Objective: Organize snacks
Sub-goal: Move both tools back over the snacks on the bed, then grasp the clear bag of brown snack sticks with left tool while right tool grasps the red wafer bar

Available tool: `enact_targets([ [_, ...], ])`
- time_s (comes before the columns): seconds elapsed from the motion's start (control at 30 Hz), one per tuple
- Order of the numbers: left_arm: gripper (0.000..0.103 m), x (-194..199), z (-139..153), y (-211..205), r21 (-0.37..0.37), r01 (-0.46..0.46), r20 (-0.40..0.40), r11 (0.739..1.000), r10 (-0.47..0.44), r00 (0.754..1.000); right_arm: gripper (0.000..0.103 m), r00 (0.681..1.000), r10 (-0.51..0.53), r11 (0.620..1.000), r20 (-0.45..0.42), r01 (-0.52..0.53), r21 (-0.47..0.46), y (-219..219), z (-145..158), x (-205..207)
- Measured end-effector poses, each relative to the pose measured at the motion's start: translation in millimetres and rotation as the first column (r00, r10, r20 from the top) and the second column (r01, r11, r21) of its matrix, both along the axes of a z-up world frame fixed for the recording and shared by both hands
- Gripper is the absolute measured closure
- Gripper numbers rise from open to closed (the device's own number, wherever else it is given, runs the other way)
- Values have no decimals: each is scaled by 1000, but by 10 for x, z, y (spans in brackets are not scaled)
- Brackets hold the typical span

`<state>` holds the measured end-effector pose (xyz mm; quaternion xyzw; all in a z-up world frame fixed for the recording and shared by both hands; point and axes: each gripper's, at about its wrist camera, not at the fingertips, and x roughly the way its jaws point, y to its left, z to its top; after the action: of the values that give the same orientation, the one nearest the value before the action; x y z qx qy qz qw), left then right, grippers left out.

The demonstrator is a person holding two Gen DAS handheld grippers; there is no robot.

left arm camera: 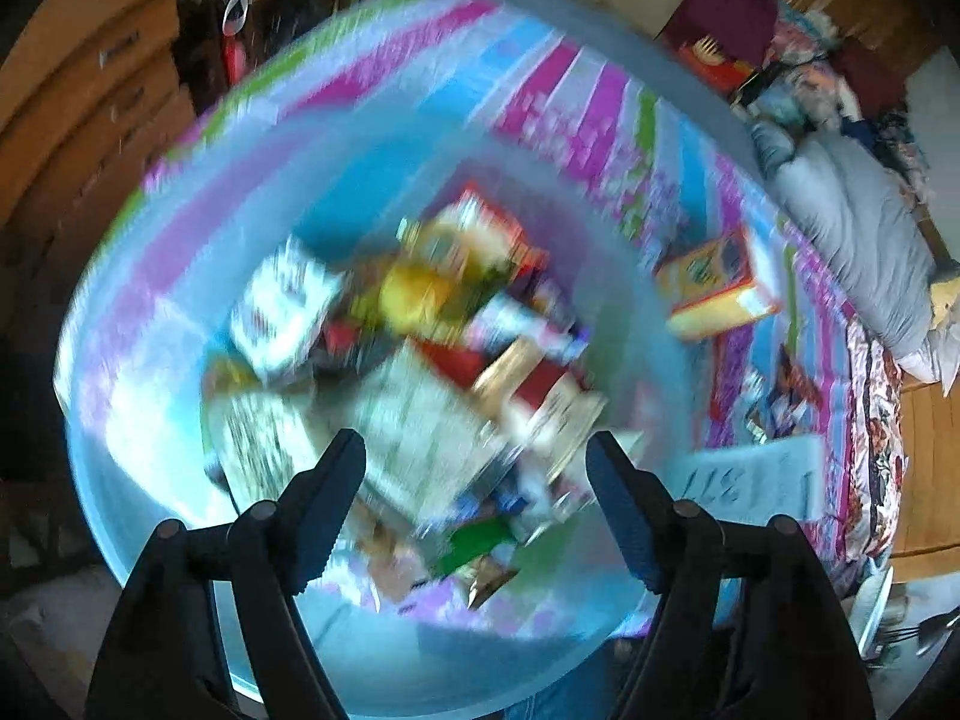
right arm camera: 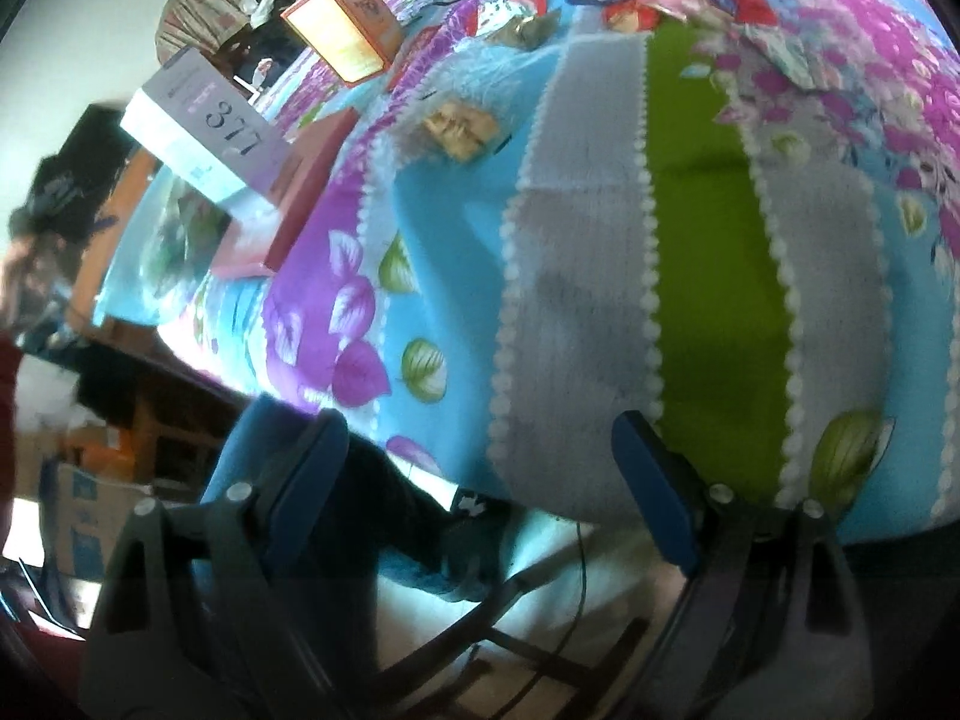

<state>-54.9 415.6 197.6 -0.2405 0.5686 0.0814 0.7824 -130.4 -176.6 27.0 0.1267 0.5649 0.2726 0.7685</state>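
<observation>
Only readable writing is "377" on a pale card (right arm camera: 204,120) near the bed's (right arm camera: 714,276) edge. Snacks (left arm camera: 414,348), blurry boxes and crinkly packets, sit in a translucent tub (left arm camera: 144,420). Left gripper (left arm camera: 477,450) over it and right gripper (right arm camera: 480,426) both gape wide, gripping nothing.

Blurred snack packets (left arm camera: 420,348) fill a translucent bin (left arm camera: 150,420); the left gripper (left arm camera: 474,456) hangs above the bin, jaws apart, empty; an orange box (left arm camera: 714,288) lies beside the bin
</observation>
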Motion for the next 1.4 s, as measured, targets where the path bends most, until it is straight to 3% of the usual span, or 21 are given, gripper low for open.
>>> enact_targets([
  [0.07,25,-44,-309,83,-12,-19,-79,1000,18,997,13,1000,9,1000,12,-9,-8,11,17,-44],
  [0.13,25,-120,-559,197,25,-76,-160,997,79,984,13,1000,7,1000,15,-6,-9,2,20,-59],
  [0.2,27,-207,-627,281,50,-133,-175,990,140,975,13,1000,-7,1000,17,7,-5,-41,26,-66],
  [0.3,27,-293,-287,122,19,-94,-26,995,94,995,13,999,-19,1000,26,19,-4,-104,39,-54],
  [0.4,26,-414,270,-288,159,-17,157,987,-8,988,13,999,-26,1000,31,27,-7,-131,35,-31],
  [0.47,18,-517,563,-703,250,64,273,966,-133,953,13,999,-25,1000,34,25,-13,-117,38,-23],
  [0.5,13,-578,672,-950,292,107,324,950,-203,924,13,999,-21,1000,39,21,-16,-106,48,-24],
  [0.57,12,-713,763,-1644,383,237,390,893,-389,835,13,997,-6,999,76,9,-33,-74,107,-57],
  [0.6,12,-682,733,-1931,403,298,383,866,-455,804,13,996,-1,999,93,5,-39,-70,135,-80],
  [0.67,12,-713,585,-2443,414,388,366,823,-541,757,13,993,0,999,117,5,-43,-106,164,-123],
  [0.77,12,-640,159,-3314,325,567,349,757,-653,672,13,992,-22,999,122,27,-42,-242,174,-165],
  [0.87,15,-451,-292,-4017,302,662,281,686,-727,626,13,987,-65,997,147,69,-27,-457,257,-165],
  [0.93,19,-272,-579,-4284,290,690,253,663,-749,613,13,981,-94,995,169,99,-25,-617,310,-141],
  [1.0,22,-78,-886,-4508,318,697,192,642,-764,616,13,977,-125,991,172,130,-18,-752,310,-117],
  [1.07,22,112,-1205,-4578,331,676,129,659,-741,659,13,973,-187,982,137,185,31,-967,254,-78],
  [1.1,22,264,-1336,-4505,253,635,124,730,-676,726,12,971,-207,978,122,202,54,-1028,241,-62],
  [1.17,22,353,-1479,-4274,91,534,145,841,-542,828,12,966,-246,966,83,237,105,-1154,177,-25],
  [1.2,22,390,-1539,-4156,30,469,137,883,-468,873,12,965,-251,963,68,242,118,-1171,149,-9],
  [1.23,22,429,-1597,-4077,-11,425,120,905,-421,899,12,967,-250,962,53,242,129,-1183,123,13],
  [1.27,22,474,-1630,-4046,-28,404,106,914,-399,911,12,969,-243,962,44,235,138,-1177,102,38],
  [1.4,22,598,-1649,-4126,-26,398,96,917,-394,914,12,977,-210,968,40,202,149,-1117,86,70],
])
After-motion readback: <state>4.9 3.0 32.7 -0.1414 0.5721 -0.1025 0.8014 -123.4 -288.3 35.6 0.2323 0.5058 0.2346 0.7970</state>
